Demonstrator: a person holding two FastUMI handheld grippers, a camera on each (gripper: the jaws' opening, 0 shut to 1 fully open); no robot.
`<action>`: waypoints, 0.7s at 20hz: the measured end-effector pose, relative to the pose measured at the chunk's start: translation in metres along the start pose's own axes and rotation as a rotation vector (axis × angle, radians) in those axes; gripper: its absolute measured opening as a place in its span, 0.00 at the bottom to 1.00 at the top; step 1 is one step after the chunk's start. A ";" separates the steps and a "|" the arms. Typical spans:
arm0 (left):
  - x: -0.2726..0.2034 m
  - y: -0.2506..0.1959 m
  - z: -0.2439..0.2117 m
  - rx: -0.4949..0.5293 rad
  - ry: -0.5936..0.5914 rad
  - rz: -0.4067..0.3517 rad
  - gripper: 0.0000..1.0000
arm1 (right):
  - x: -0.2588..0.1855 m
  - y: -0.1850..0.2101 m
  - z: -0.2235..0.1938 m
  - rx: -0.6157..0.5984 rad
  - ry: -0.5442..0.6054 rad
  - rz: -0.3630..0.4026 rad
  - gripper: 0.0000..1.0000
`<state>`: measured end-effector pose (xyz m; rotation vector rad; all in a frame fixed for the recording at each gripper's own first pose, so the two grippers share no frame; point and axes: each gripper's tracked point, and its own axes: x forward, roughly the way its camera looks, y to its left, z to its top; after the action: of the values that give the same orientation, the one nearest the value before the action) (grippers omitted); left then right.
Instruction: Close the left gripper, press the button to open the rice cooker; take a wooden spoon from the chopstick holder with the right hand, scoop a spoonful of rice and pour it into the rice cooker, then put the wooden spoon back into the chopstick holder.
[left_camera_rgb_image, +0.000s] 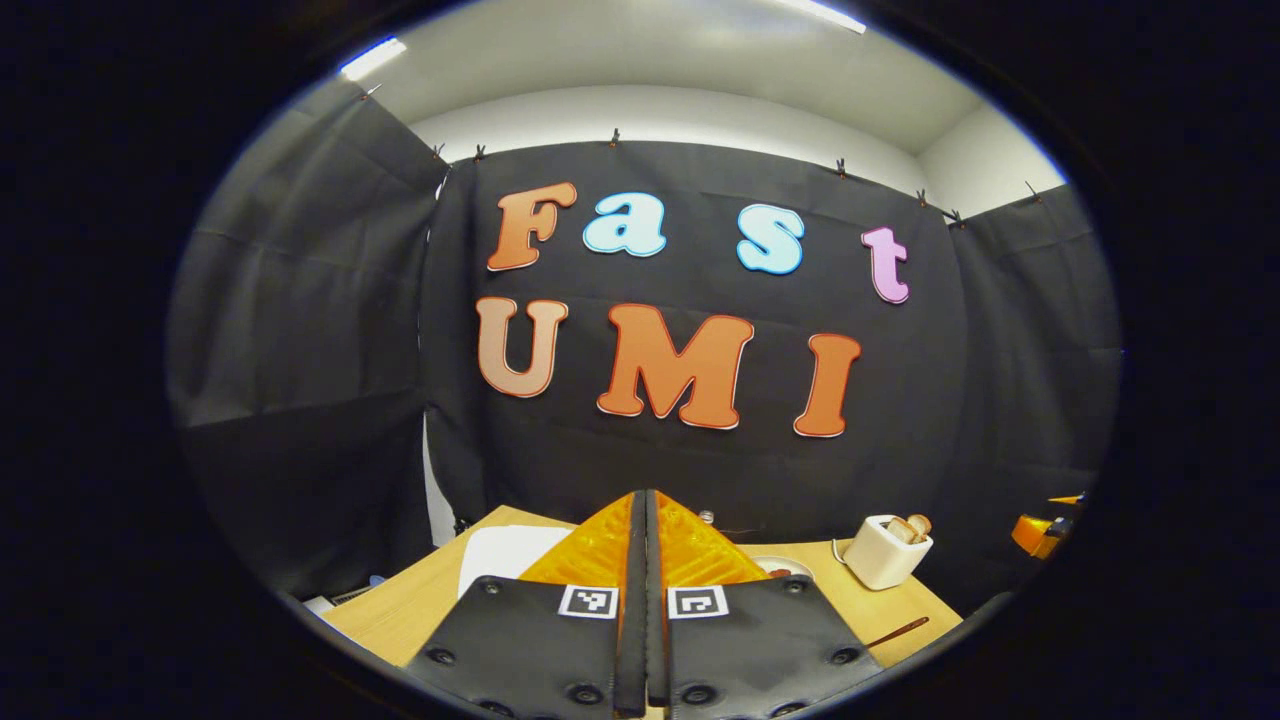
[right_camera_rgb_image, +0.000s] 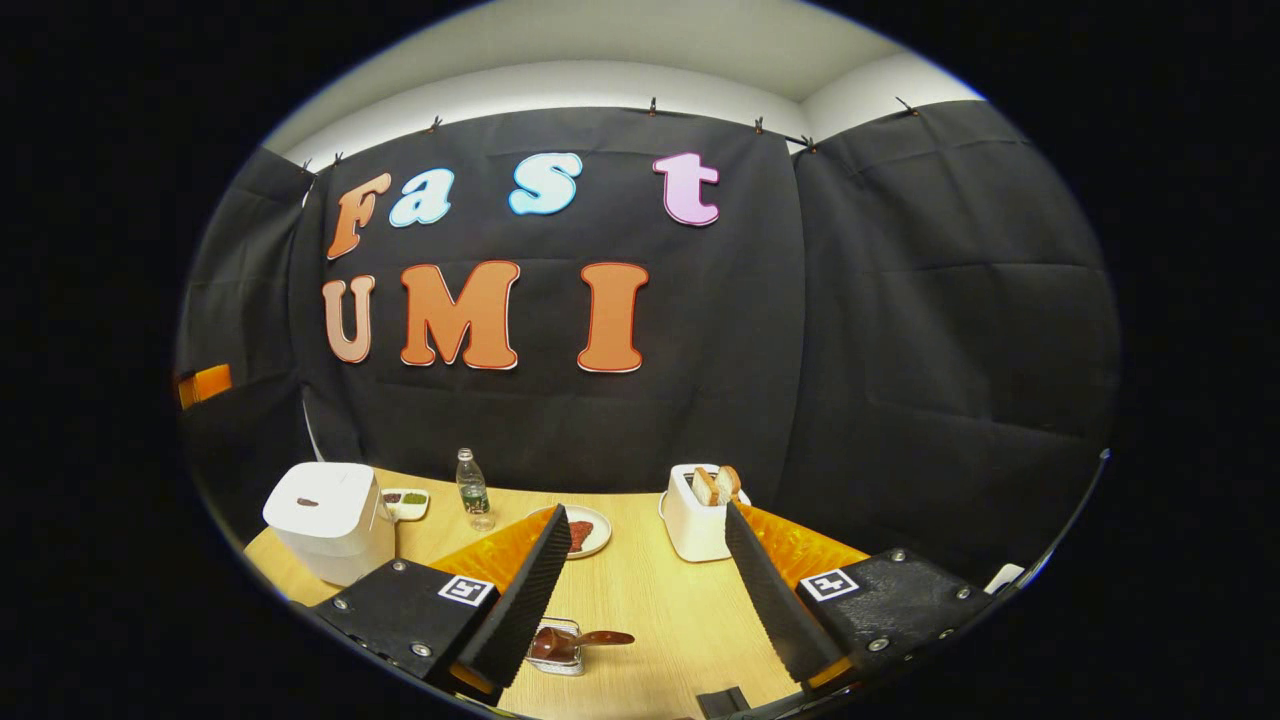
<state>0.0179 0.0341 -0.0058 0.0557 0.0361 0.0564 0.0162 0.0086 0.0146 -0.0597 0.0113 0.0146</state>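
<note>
Above the table (right_camera_rgb_image: 640, 600) — left claw (left_camera_rgb_image: 645, 500) closed, right claw (right_camera_rgb_image: 645, 520) spread wide.

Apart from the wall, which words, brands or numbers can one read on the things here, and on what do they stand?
None can be read.
Bottle: label too small and blurred.
Rice cooker: a dark mark on the lid, too small to read.
Left gripper and right gripper: square coded markers, no words.
</note>
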 end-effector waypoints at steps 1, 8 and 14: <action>0.002 -0.004 -0.008 -0.014 0.012 -0.021 0.02 | 0.000 0.000 0.001 0.001 -0.003 0.002 0.96; 0.043 0.036 -0.095 -0.018 0.188 0.029 0.05 | 0.005 0.001 -0.005 -0.012 0.006 0.002 0.95; 0.086 0.077 -0.173 -0.035 0.366 0.080 0.05 | 0.010 -0.010 -0.014 -0.045 0.034 -0.030 0.95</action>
<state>0.0928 0.1248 -0.1768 0.0113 0.3983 0.1470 0.0261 -0.0017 0.0011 -0.1048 0.0436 -0.0158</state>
